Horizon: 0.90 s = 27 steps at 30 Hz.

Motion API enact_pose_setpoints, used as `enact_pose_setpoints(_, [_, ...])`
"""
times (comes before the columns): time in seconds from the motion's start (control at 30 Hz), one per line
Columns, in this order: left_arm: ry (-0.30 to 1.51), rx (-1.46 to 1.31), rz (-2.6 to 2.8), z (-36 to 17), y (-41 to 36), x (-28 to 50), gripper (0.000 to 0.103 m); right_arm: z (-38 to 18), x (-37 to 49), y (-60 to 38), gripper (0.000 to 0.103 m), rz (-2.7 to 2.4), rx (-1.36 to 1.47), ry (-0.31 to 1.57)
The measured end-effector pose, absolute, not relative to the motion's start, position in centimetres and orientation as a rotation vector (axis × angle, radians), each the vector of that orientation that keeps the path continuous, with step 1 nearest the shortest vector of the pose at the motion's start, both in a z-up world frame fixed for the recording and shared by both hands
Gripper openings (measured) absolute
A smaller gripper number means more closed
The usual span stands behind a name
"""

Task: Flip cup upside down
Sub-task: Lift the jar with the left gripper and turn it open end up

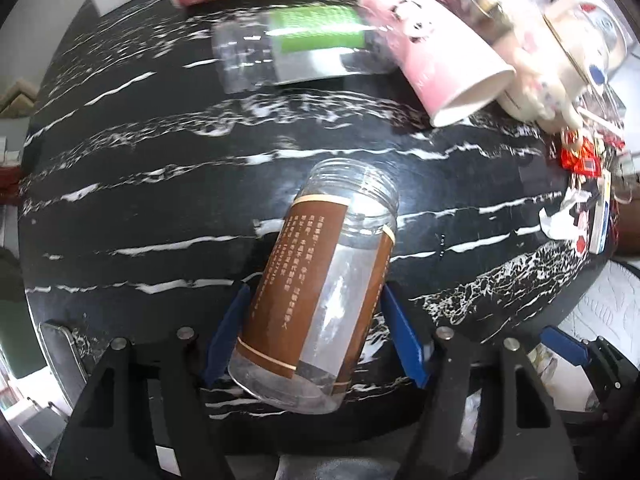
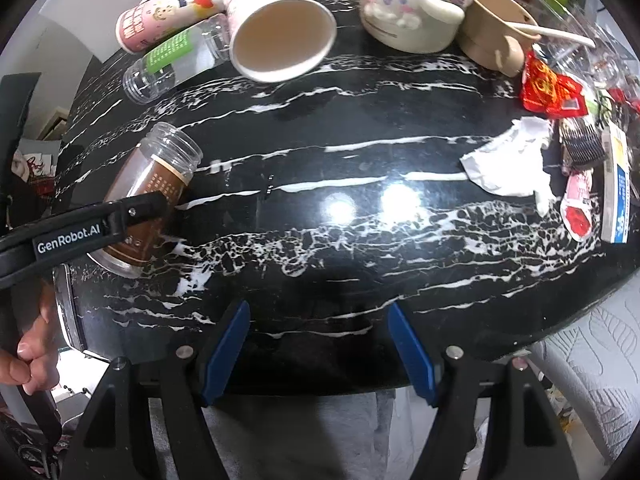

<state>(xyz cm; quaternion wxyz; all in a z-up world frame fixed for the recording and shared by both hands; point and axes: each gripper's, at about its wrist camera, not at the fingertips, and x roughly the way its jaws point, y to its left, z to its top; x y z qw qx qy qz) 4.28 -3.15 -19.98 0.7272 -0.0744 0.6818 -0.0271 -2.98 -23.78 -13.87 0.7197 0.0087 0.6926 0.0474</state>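
Note:
A clear plastic jar with a brown label (image 1: 320,280) lies tilted on the black marble table (image 1: 160,184), its open threaded mouth pointing away. My left gripper (image 1: 316,304) has its blue fingers (image 1: 226,332) on both sides of the jar, closed against it. The right wrist view shows the same jar (image 2: 156,184) at the left with the left gripper's black finger across it. My right gripper (image 2: 320,344) is open and empty above the table's near edge.
At the back lie a pink paper cup (image 2: 276,28) on its side, another printed cup (image 2: 168,12) and a clear green-labelled bottle (image 2: 172,60). A cartoon mug (image 2: 404,4), a beige bowl (image 2: 496,28), red wrappers (image 2: 548,88) and crumpled paper (image 2: 508,160) crowd the right.

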Motion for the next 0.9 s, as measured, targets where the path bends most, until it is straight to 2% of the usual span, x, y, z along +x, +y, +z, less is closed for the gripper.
enact_pose_setpoints(0.27, [1.428, -0.217, 0.052, -15.7, -0.5, -0.1, 0.063, -14.0, -2.9, -21.6, 0.072, 0.162, -0.032, 1.533])
enact_pose_setpoints(0.47, [1.404, -0.298, 0.117, -16.3, 0.3, -3.3, 0.063, -14.5, -3.1, -19.9, 0.072, 0.216, -0.086, 1.543])
enact_pose_setpoints(0.73, [1.21, -0.326, 0.205, -14.2, 0.7, -7.1, 0.062, -16.0, -4.5, -18.5, 0.072, 0.288, -0.182, 1.56])
enact_pose_setpoints(0.9, [1.189, -0.376, 0.226, -15.4, 0.3, -8.5, 0.062, -17.2, -5.4, -18.3, 0.072, 0.319, -0.227, 1.577])
